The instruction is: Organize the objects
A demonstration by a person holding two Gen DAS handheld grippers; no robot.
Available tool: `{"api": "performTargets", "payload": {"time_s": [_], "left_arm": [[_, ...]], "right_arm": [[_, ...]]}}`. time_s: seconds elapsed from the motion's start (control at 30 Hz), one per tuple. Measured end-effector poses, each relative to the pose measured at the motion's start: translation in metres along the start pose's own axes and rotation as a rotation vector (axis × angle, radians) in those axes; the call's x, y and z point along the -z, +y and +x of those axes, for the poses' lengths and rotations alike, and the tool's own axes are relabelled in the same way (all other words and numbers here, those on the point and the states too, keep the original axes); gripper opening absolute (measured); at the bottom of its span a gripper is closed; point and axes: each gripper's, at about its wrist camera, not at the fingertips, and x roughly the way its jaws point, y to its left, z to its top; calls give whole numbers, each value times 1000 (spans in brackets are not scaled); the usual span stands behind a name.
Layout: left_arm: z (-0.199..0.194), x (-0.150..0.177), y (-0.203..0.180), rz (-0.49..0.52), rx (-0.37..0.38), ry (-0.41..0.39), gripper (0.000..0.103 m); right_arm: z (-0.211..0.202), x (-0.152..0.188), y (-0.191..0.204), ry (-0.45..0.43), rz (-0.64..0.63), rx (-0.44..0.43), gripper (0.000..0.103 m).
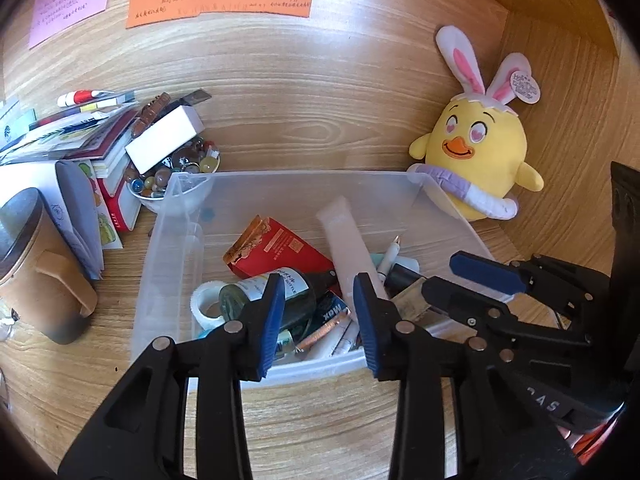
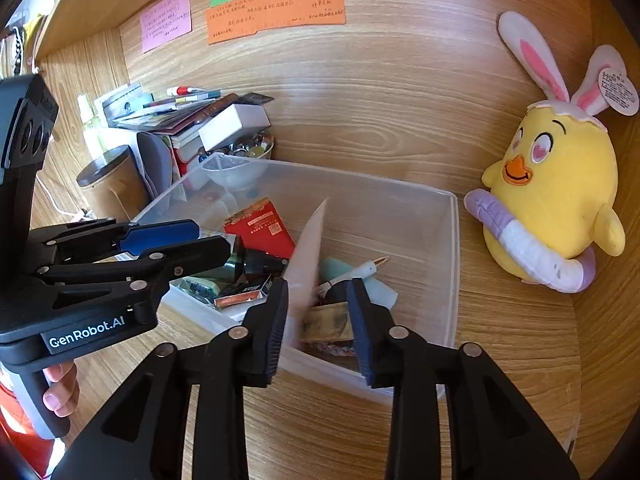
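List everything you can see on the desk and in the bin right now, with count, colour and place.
bin: 1, clear plastic, desk centre
red carton: 1, red, in bin
tube: 1, pale pink, in bin, leaning
dark bottle: 1, green-black, in bin
tape roll: 1, white, in bin
pen: 1, white, in bin
plush chick: 1, yellow, right of bin
marble bowl: 1, mixed colours, behind bin
book stack: 1, mixed, left
cup: 1, brown, left
sticky notes: 3, pink, green, orange, wall
left tool: open, over bin
right tool: open, over bin
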Motion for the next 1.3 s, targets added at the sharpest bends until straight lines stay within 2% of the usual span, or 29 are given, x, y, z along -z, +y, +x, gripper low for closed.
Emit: {"api": "performTargets", "payload": {"time_s": [0.23,0.33,0.43,0.5,0.6,0.8,1.3], "left_arm": [[-23,6,1,4,0,-40,51],[-34,9,2,6,-7,-63,60],[-45,13,1,8,-18,-91,71],[-51,15,1,10,-30,-106,83],[-61,20,-3,30,-66,-140,95],[-72,32,-7,41,-80,-156,100],[-76,48,-10,37,-90,-142,100]], "right_arm": [[-19,1,1,-30,13,-2,43],[-30,3,2,-50,15,2,50],[-42,6,6,-79,8,16,62],[-50,8,9,-102,-1,32,75],[-62,13,13,-133,-11,52,84],[-73,23,12,-149,13,55,92],[-74,41,8,-124,32,61,93]]}}
